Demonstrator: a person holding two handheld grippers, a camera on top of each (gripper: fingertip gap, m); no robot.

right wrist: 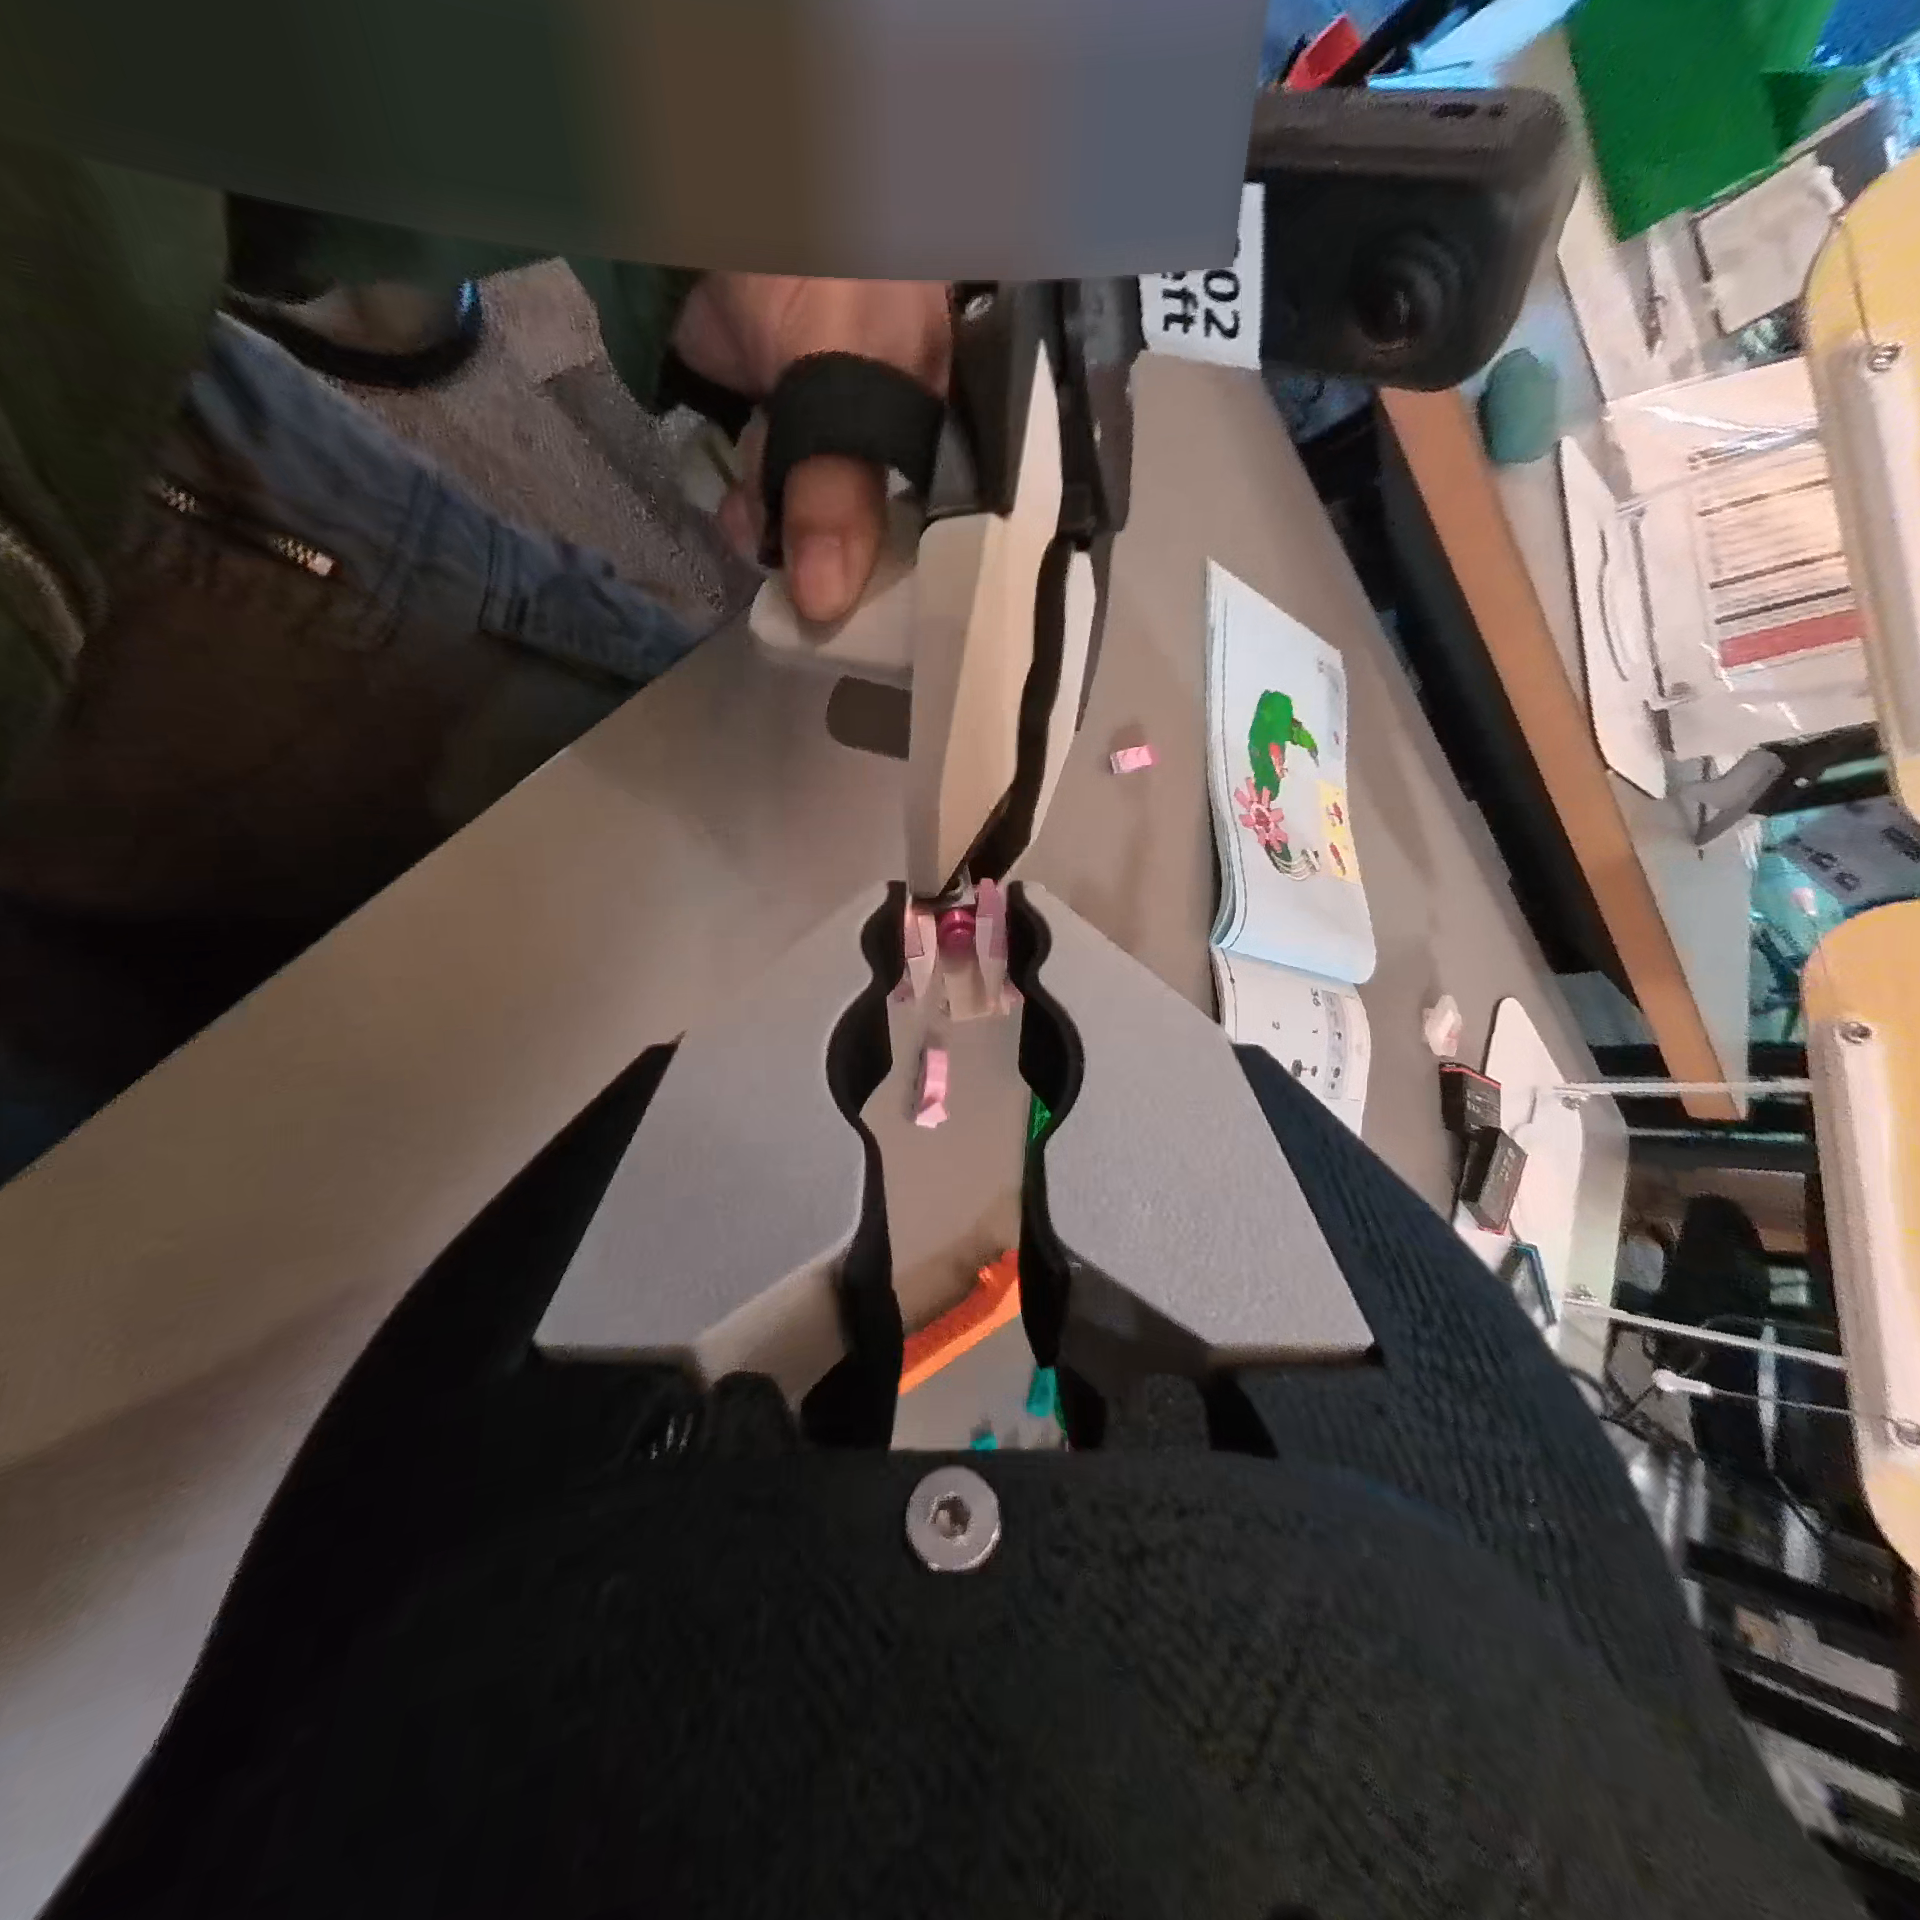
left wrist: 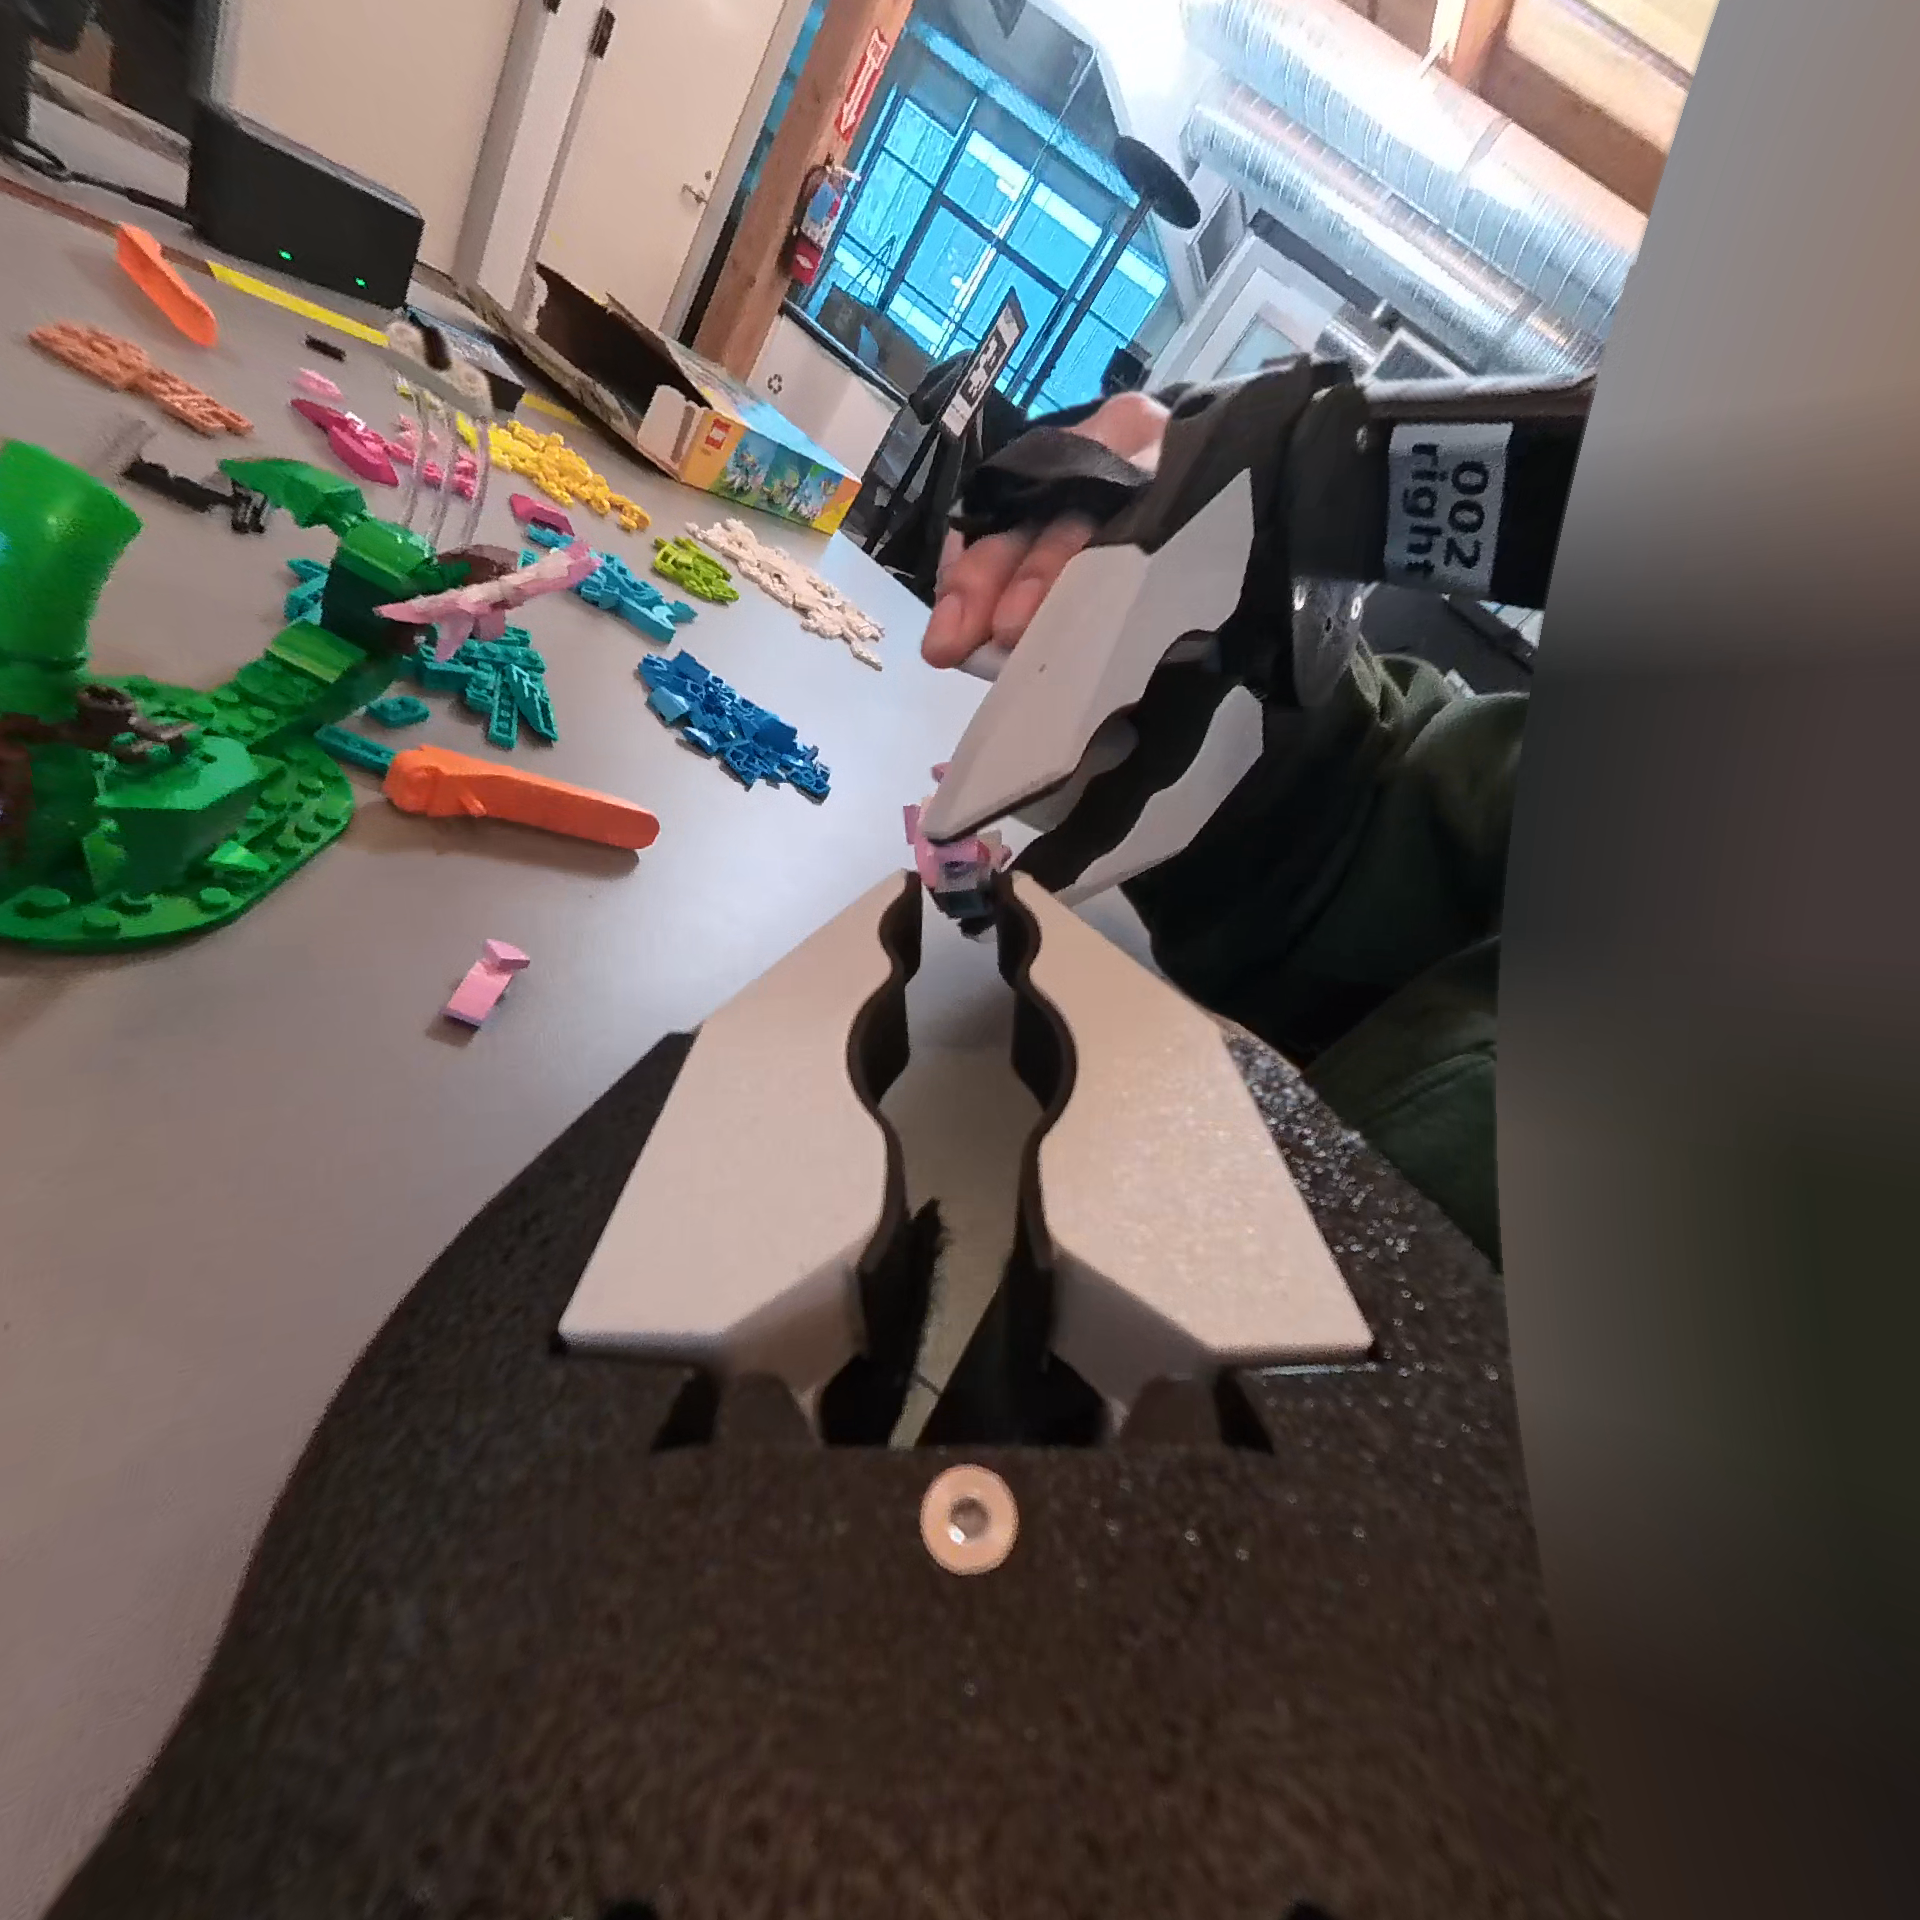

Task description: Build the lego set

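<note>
A small pink lego assembly (left wrist: 958, 868) with a dark blue part is held in the air above the grey table (left wrist: 260, 1143). My left gripper (left wrist: 963, 894) is shut on its lower end. My right gripper (left wrist: 971, 831) comes in from the upper right and is shut on its upper, pink end. In the right wrist view the assembly (right wrist: 956, 951) shows pink petals around a magenta round piece between my right gripper's tips (right wrist: 954, 920), with my left gripper (right wrist: 951, 883) meeting it from above. A loose pink piece (left wrist: 486, 982) lies on the table.
A green lego build (left wrist: 156, 790) stands at the left. An orange brick separator (left wrist: 520, 798) lies beside it. Sorted piles of blue (left wrist: 738, 727), teal (left wrist: 499, 681), white (left wrist: 800, 592) and yellow (left wrist: 561, 462) bricks lie behind, with the set's box (left wrist: 748, 457). An open instruction booklet (right wrist: 1288, 790) lies nearby. Less than 4 cm separates the two grippers' tips. My left gripper's tips are some 11 cm from the loose pink piece (left wrist: 486, 982). Seen from the right wrist view (right wrist: 930, 1090) as well.
</note>
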